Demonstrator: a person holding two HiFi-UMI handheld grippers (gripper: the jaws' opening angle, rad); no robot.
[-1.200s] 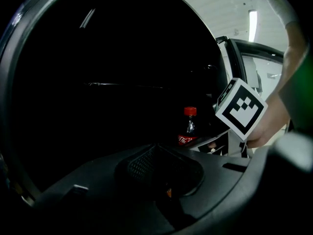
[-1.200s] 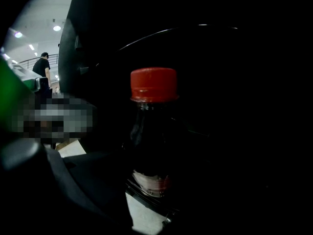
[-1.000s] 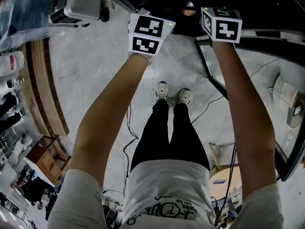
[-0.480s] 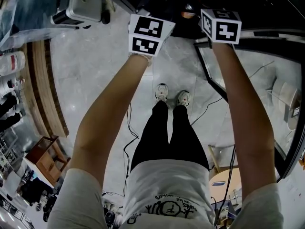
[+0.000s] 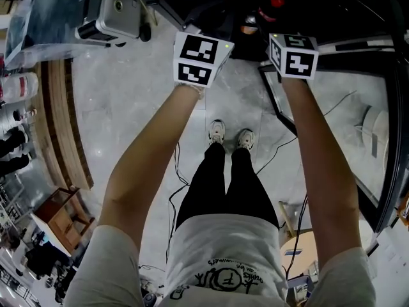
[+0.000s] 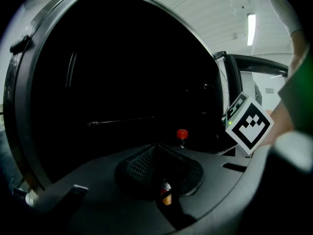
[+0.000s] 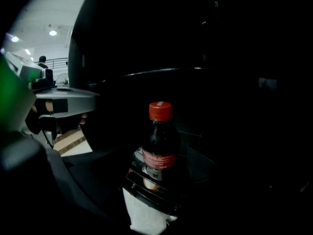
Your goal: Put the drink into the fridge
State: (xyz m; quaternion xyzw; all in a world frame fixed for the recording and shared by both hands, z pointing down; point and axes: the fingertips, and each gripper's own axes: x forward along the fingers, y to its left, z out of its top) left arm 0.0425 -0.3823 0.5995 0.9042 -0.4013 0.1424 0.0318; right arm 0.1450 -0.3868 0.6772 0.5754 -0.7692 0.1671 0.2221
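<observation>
The right claw (image 7: 161, 180) reaches into the dark fridge (image 7: 230, 58), and its jaws have just been opening: they stand spread wide with the drink between them, the pads clear of its sides. The drink is a dark bottle (image 7: 159, 143) with a red cap and a red label. It stands upright inside the fridge, on a shelf behind a low black rail (image 7: 151, 185) at the shelf's front edge.

The left claw (image 6: 156, 155) is held at the mouth of the fridge, beside the right one. Its meshed pads are pressed together along a ridge with nothing between them. Past its tips, deeper in the fridge, the red-capped bottle shows small and upright. The right claw's marker cube (image 6: 249, 124) sits at the fridge opening, close by the left claw.

From the head view both of the person's arms stretch forward to the fridge, whose glass door (image 5: 332, 107) hangs open on the person's right. The person's shoes (image 5: 231, 132) stand on pale marble floor (image 5: 121, 107) just in front of the fridge
</observation>
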